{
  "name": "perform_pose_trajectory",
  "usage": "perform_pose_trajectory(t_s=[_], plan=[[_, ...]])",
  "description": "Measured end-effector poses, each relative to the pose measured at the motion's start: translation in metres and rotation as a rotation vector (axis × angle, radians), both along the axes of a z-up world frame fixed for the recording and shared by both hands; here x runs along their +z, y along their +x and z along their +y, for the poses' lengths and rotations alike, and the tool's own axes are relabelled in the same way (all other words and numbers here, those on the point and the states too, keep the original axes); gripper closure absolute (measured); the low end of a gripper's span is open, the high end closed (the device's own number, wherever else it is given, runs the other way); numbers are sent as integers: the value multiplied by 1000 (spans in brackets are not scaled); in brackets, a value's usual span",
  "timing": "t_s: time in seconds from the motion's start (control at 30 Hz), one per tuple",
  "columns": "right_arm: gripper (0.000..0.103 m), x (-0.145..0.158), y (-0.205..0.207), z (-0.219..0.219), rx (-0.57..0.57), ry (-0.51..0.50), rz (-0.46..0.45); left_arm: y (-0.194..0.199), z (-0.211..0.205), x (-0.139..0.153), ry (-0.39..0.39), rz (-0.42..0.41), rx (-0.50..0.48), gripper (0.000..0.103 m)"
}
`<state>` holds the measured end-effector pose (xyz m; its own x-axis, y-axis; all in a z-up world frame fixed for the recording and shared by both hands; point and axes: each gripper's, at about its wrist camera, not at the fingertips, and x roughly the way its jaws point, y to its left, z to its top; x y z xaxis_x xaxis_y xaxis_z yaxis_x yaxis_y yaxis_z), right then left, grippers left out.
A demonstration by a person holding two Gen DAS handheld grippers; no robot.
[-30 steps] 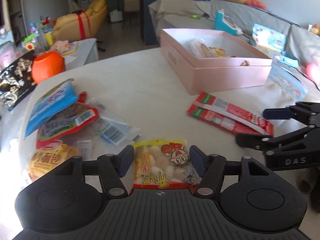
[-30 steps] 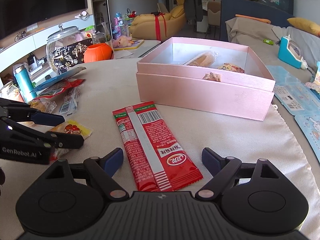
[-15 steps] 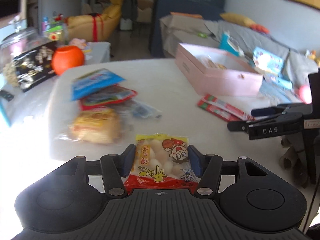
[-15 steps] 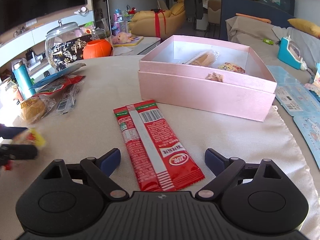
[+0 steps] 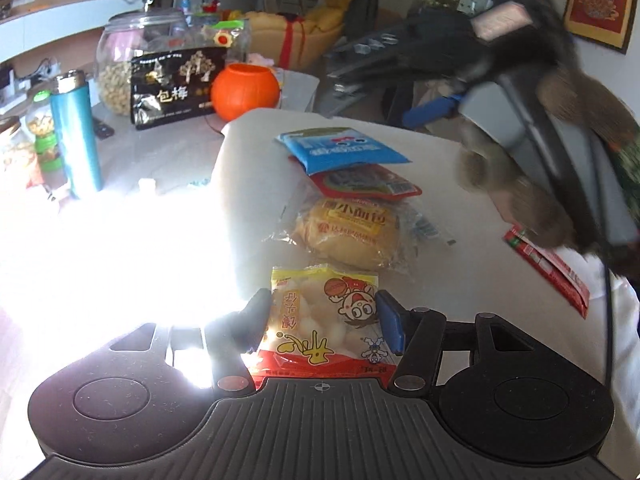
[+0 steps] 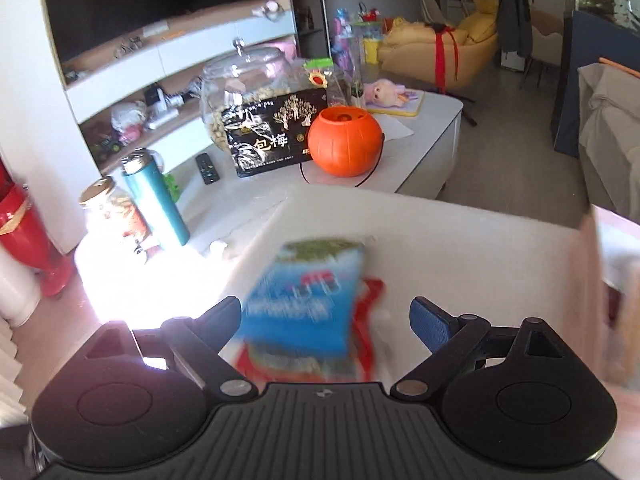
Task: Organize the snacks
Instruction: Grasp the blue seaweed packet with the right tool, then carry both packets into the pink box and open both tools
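Left gripper (image 5: 322,318): jaws clamped on yellow candy packet (image 5: 320,326), held above the table's (image 5: 440,168) near edge. Right gripper (image 6: 326,320): jaws apart, hovering over the blurred blue packet (image 6: 304,296) near the table's far-left corner. Bread packet (image 5: 348,232), red packet (image 5: 366,184), long red wrapper (image 5: 548,266): lying on the table.

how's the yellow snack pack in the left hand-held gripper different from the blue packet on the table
The yellow snack pack sits clamped between the left hand-held gripper fingers; the blue packet lies loose on the table, at the far end of the snack row. The yellow one has a clear window showing pale pieces and a cartoon face; the blue one is opaque. Both are small sealed snack bags.
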<state>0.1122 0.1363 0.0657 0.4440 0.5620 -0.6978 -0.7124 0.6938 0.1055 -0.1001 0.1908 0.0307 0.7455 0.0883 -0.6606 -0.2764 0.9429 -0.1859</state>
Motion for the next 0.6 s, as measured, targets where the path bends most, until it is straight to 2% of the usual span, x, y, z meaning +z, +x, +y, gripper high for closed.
perform_pose_trajectory(t_s=[0.1, 0.13, 0.17, 0.2, 0.27, 0.33, 0.47, 0.6], plan=[[11, -15, 27, 57, -9, -94, 71, 6, -3, -4, 3, 15, -12, 41], [11, -25, 38, 73, -14, -142, 112, 7, -4, -5, 6, 18, -15, 41], [11, -35, 44, 86, -29, -205, 116, 9, -4, -5, 12, 22, -19, 41], [12, -42, 46, 94, -45, -270, 72, 10, -5, -6, 16, 24, -24, 41], [20, -52, 45, 98, -36, -360, -13, 12, -6, -7, 11, 20, -45, 41], [21, -50, 45, 78, -7, -311, 0, 15, -9, -9, 11, 17, -61, 41], [26, -33, 39, 12, 10, -217, 101, 20, -16, -10, -2, 8, -85, 41], [26, -17, 16, -57, 9, -189, 64, 27, -29, -8, 1, 7, -122, 41]])
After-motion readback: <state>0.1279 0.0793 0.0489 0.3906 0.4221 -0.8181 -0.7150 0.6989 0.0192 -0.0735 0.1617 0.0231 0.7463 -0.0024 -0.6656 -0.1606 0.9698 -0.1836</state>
